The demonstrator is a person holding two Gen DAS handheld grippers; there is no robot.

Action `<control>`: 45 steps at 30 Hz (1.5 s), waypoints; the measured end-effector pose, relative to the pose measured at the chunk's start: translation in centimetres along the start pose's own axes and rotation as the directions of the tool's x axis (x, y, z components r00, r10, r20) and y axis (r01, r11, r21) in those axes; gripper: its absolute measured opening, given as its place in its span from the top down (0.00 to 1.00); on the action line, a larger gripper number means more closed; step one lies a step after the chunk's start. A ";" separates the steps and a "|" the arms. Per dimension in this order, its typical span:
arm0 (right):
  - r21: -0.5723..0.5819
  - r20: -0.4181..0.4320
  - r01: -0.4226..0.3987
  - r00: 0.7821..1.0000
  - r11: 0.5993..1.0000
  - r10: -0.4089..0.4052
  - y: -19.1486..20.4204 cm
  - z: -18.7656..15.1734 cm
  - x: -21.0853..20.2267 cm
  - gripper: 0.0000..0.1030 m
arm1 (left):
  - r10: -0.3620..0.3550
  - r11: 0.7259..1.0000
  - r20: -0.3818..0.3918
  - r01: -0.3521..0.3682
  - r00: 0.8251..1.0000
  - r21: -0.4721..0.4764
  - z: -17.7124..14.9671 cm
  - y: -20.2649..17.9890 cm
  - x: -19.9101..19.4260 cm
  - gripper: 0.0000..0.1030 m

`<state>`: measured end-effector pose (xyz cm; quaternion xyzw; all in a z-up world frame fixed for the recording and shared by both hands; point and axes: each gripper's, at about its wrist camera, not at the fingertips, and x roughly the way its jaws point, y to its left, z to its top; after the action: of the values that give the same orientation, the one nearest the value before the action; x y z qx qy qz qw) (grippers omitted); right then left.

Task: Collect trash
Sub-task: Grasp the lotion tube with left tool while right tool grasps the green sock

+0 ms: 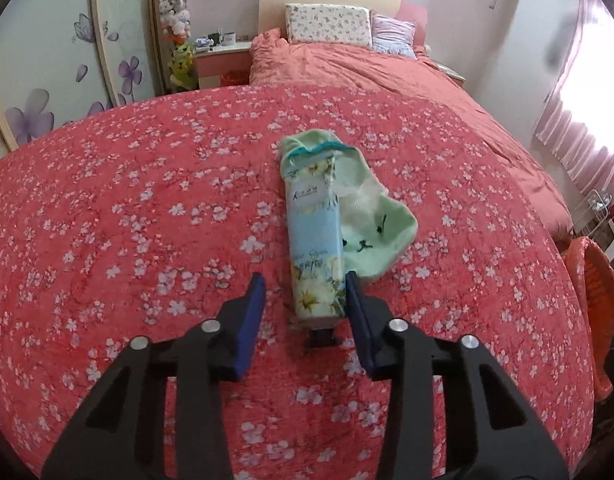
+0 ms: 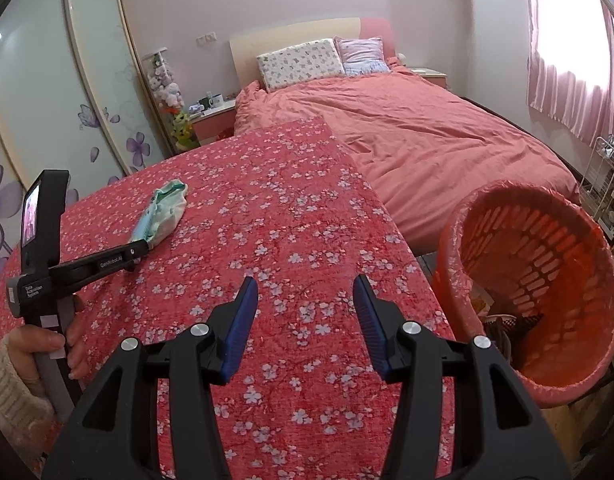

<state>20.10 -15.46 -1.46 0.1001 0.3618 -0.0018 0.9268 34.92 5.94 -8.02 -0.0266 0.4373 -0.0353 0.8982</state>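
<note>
Between the left gripper's (image 1: 305, 294) parted jaws lies a pale-blue flowered paper packet (image 1: 314, 236), pads not yet pressing; a mint-green fabric sock (image 1: 381, 220) beside the right pad risks being pinched too; the right gripper's (image 2: 305, 294) jaws stand apart, empty.

Black claw (image 2: 305, 288), blue pads (image 2: 239, 328), cream knit sleeve (image 2: 11, 384)

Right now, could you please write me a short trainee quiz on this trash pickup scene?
1. True or false: the right gripper holds something.
2. Which item lies between the left gripper's fingers? A) pale blue floral tissue packet B) mint green sock C) pillow
3. Fill in: the orange slotted plastic basket stands beside the flowered red cloth, on the ____ gripper's side.

Key: 1 false; 2 A; 3 right.
</note>
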 end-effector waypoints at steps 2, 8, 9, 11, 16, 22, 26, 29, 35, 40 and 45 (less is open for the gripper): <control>-0.001 -0.003 0.001 1.000 1.000 -0.001 0.0 0.0 0.1 0.51 | -0.005 1.000 0.002 0.005 1.000 0.001 0.1 -0.1 0.2 0.74; -0.008 -0.006 -0.004 1.000 1.000 0.004 0.4 0.1 0.2 0.51 | 0.001 1.000 0.022 -0.001 1.000 -0.015 -0.5 1.3 -0.4 0.75; -0.013 -0.006 -0.007 1.000 1.000 0.007 0.7 0.1 0.2 0.51 | 0.006 1.000 0.027 -0.005 1.000 -0.018 -0.7 1.7 -0.7 0.75; -0.021 -0.007 -0.013 1.000 1.000 0.013 1.3 0.2 0.4 0.51 | 0.020 0.999 0.041 -0.019 0.999 -0.028 -0.9 3.2 -1.5 0.75; -0.060 -0.012 -0.042 0.999 0.997 0.041 3.9 0.7 1.4 0.51 | 0.064 0.996 0.062 -0.060 0.996 -0.062 -1.7 7.5 -3.4 0.75; -0.100 -0.020 -0.115 0.993 0.988 0.113 8.7 1.9 4.1 0.51 | 0.106 0.989 0.064 -0.099 0.992 -0.113 -2.4 12.8 -5.2 0.75; -0.131 -0.022 -0.148 0.989 0.980 0.147 12.3 3.2 6.8 0.51 | 0.114 0.985 0.076 -0.102 0.991 -0.137 -2.7 15.3 -6.2 0.75; -0.142 -0.034 -0.143 0.990 0.979 0.140 14.6 4.0 9.1 0.35 | 0.109 0.984 0.082 -0.096 0.991 -0.153 -2.6 16.6 -6.6 0.75; -0.204 -0.077 -0.067 0.996 0.977 0.052 18.4 4.8 13.9 0.29 | 0.096 0.982 0.097 -0.078 0.991 -0.173 -2.3 18.2 -7.1 0.75; -0.227 -0.159 -0.004 0.987 0.974 -0.033 19.0 4.8 16.1 0.38 | 0.081 0.983 0.104 -0.062 0.991 -0.173 -2.0 18.4 -7.1 0.75; -0.179 -0.142 -0.002 0.990 0.984 -0.024 16.7 4.7 14.9 0.80 | 0.074 0.985 0.101 -0.057 0.992 -0.164 -1.5 18.0 -6.6 0.75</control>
<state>35.58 1.09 -5.00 0.0144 0.4270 0.0327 0.9036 30.39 24.41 -5.22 -0.0865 0.3909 0.0313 0.9158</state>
